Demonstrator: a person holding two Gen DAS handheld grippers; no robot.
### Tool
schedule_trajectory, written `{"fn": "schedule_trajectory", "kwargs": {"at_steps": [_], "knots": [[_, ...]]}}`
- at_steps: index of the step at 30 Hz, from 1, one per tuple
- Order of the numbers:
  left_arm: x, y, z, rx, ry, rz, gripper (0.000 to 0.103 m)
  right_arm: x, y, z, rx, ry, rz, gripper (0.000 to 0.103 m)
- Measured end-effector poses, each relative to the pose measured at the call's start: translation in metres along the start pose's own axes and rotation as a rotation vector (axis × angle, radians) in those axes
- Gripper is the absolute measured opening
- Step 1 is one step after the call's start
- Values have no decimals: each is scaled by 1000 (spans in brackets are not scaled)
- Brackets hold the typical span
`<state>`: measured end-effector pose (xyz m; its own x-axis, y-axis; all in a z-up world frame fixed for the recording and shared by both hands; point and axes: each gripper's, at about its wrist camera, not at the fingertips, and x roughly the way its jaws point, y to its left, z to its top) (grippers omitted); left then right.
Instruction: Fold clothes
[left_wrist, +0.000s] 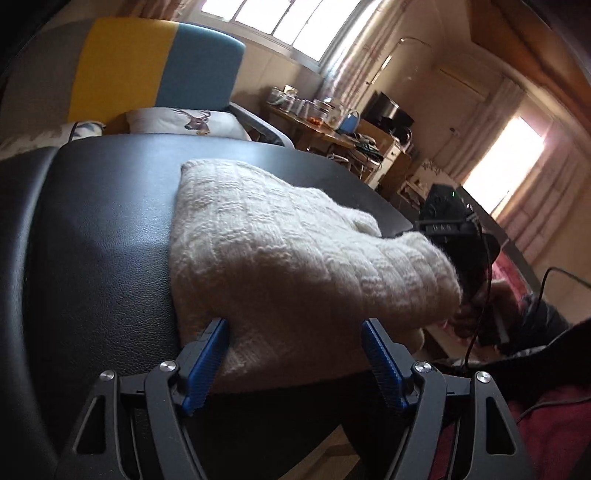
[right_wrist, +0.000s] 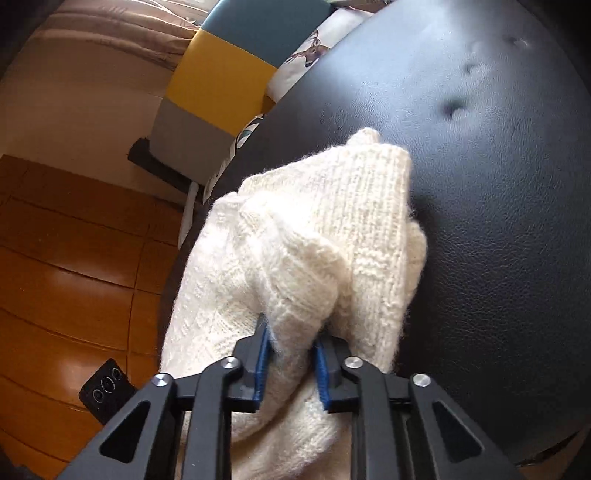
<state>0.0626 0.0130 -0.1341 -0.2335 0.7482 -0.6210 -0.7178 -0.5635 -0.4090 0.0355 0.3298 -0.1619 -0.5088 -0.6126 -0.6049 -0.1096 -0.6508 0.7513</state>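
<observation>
The cream sweater (left_wrist: 280, 251) lies bunched on the black table (left_wrist: 103, 221), folding barely begun. Right tongs (right_wrist: 290, 363) clamp a fold at its 6 o'clock edge; left tongs (left_wrist: 295, 354) gape, straddling the hem.

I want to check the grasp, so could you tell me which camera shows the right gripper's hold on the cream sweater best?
The right wrist view: the right gripper pinches a bunch of the cream sweater. The left wrist view shows only its dark body beyond the knit.

Daylight from the windows (left_wrist: 295, 18) behind my left jaws blows out white; the black cushion (right_wrist: 498, 221) shows soft glare, and fisheye edges bend and darken.
</observation>
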Motion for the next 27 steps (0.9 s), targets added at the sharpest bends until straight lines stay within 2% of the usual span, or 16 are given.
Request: {"fn": "schedule_trajectory", "kwargs": {"at_steps": [2, 5, 9, 10, 12, 15, 17, 19, 21, 23, 26, 27], "knots": [[8, -2, -1, 40, 33, 10, 78, -11, 21, 3, -78, -36, -21, 12], [16, -5, -1, 60, 77, -4, 82, -41, 61, 17, -229, -148, -44, 11], [24, -17, -3, 96, 117, -35, 82, -38, 63, 32, -421, -148, -335, 11], [27, -23, -5, 122, 129, -29, 82, -24, 52, 35, -422, -109, -389, 11], [30, -33, -8, 178, 155, -20, 82, -3, 24, 33, -386, -50, -439, 11], [29, -37, -8, 189, 192, -37, 82, 2, 2, 32, -355, -95, -407, 11], [24, -30, -3, 110, 204, -104, 82, -1, -7, 39, -293, -94, -343, 13], [14, -15, 7, -19, 186, -186, 82, -11, -12, 42, -267, -97, -282, 20], [1, 0, 19, -126, 123, -235, 82, -29, -17, 41, -204, -90, -164, 25], [-11, 15, 31, -211, 49, -264, 83, -53, -20, 35, -165, -83, -55, 26], [-14, 31, 52, -258, -33, -217, 83, -91, -17, 19, -155, -79, 75, 34], [-11, 34, 60, -268, -45, -205, 83, -98, -11, 11, -172, -48, 97, 35]]}}
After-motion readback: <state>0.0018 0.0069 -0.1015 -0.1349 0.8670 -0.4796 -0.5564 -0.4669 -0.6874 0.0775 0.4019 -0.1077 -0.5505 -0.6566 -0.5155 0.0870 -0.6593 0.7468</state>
